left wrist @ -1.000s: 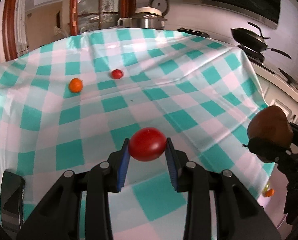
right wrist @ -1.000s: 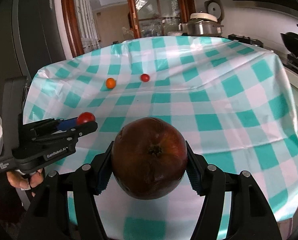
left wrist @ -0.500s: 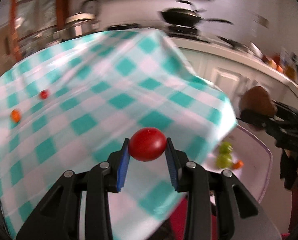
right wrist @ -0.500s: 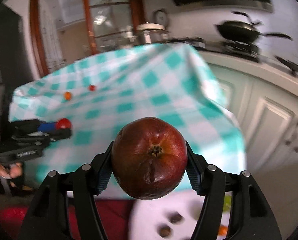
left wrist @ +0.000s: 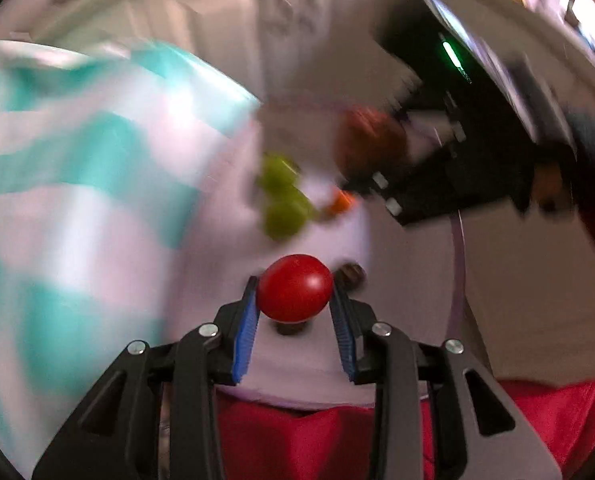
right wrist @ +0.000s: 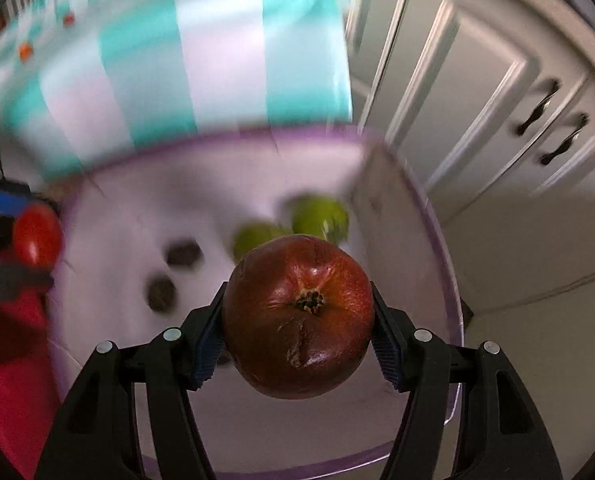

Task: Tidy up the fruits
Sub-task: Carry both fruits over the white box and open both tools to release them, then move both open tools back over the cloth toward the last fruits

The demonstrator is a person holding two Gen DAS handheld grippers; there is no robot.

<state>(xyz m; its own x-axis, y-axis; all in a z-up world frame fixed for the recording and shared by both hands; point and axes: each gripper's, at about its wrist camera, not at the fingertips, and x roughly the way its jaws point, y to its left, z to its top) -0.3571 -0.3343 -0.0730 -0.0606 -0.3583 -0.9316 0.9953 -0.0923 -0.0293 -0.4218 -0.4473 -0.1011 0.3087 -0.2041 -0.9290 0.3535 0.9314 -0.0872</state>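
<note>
Right wrist view: right gripper [right wrist: 297, 322] clamped on dark red fruit [right wrist: 297, 316] at lower centre over purple-rimmed tub [right wrist: 437, 216], left gripper [left wrist: 293, 300] clamped on small red tomato [left wrist: 294, 293]; risk of bruising green fruits [right wrist: 289, 224] beneath if released high.

checked tablecloth [right wrist: 225, 60], white cabinet doors [right wrist: 477, 92], red cloth [left wrist: 297, 440]

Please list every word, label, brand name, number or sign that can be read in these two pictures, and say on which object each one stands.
There is no text that can be read in either view.
Right tongs: the black body is motion-blurred; it shows only a green light, no legible lettering.
Left tongs, red tomato, dark red apple: no print visible.
White cabinet doors: handles only, no labels.
</note>
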